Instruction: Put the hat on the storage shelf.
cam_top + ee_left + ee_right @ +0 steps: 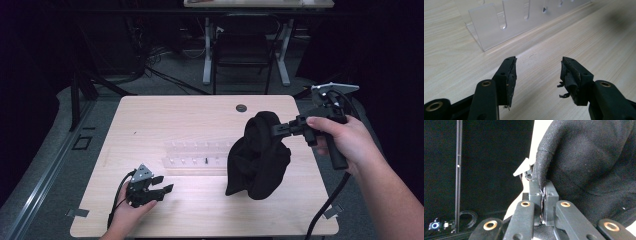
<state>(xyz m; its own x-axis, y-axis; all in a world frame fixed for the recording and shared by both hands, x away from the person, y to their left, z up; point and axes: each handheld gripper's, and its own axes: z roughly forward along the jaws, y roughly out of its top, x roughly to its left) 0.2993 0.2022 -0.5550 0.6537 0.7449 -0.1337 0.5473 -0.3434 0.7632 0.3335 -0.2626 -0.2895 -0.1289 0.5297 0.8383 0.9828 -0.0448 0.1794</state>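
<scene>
I find my right gripper (pixel 278 129) clamped on the black cloth (pixel 257 157), hanging lengthwise downward; left gripper (pixel 164 190) open, empty.

The table (pixel 200 115) is pale matt wood grain. The rack (pixel 489 25) is clear glossy plastic. The cloth (pixel 257 155) is black, matt, coarsely woven fabric.

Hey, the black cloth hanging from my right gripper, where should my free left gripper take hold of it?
Judging by its hang, take the black cloth at its lower left corner, coming from the left. The right gripper pinches its top, and the open left gripper rests on the table on that side.
</scene>
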